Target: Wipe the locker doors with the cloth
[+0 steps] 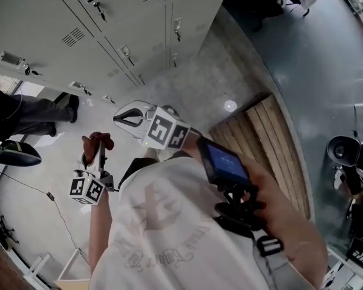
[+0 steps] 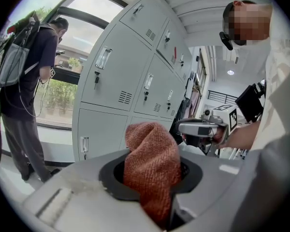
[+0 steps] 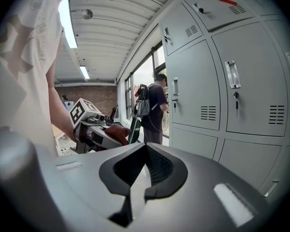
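Bystander [image 2: 26,76] beside lockers [image 2: 130,81] — cloth [image 2: 152,153] clamped.

Grey metal lockers [image 3: 193,91] line one side above a speckled grey floor [image 1: 187,83]. A slatted wooden board [image 1: 260,138], perhaps a bench, lies on it. A tall window [image 2: 63,95] shows greenery. Strip lights [image 3: 66,23] run along the ribbed ceiling [image 3: 116,33] toward a brick wall [image 3: 94,96].
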A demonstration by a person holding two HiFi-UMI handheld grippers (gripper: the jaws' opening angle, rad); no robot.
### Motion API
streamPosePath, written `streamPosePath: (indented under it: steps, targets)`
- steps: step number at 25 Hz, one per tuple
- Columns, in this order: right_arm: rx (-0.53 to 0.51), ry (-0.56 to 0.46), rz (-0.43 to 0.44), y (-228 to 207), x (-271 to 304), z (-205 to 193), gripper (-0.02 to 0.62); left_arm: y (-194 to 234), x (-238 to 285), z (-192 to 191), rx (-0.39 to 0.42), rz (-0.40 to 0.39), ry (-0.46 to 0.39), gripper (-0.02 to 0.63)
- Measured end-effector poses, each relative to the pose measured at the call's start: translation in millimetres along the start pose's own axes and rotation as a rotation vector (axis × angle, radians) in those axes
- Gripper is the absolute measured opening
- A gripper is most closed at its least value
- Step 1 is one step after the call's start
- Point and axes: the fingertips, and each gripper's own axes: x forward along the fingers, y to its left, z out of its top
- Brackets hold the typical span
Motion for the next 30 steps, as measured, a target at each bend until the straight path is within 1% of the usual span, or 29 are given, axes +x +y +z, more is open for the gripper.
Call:
streamPosePath:
  steps: [2, 4, 6, 9, 14, 20, 22, 24, 27, 30]
  targets:
    - [-0.007, 0.001, 0.0, -17, -12, -6, 0.008, -5, 25, -1, -0.001, 0.001, -0.006, 0.117]
    - [-0.005, 0.021, -0.029, -32, -29, -14, 0.008, -12, 50, -4, -0.011, -0.022, -0.002, 0.117]
    - [0.012, 0.033, -0.063, -43, -32, -17, 0.008, -7, 64, 6, -0.01, -0.047, -0.007, 0.117]
    - [0.073, 0.022, -0.103, -55, -18, -14, 0.008, 12, 74, 31, 0.007, -0.074, -0.027, 0.117]
    - [0.089, 0.019, -0.135, -72, 11, 1, 0.008, 52, 83, 55, -0.007, -0.08, -0.062, 0.117]
    - [0.122, 0.027, -0.189, -84, 35, 12, 0.008, 106, 90, 70, -0.044, -0.043, -0.074, 0.115]
    - [0.134, 0.027, -0.208, -88, 41, 16, 0.008, 120, 92, 78, -0.041, -0.043, -0.084, 0.115]
    - [0.137, 0.027, -0.218, -90, 47, 19, 0.008, 137, 95, 89, -0.031, -0.028, -0.097, 0.115]
    - [0.146, 0.03, -0.225, -96, 54, 19, 0.008, 168, 101, 105, -0.028, 0.039, -0.121, 0.115]
    - [0.161, 0.027, -0.232, -101, 59, 20, 0.008, 197, 105, 126, -0.041, 0.118, -0.149, 0.117]
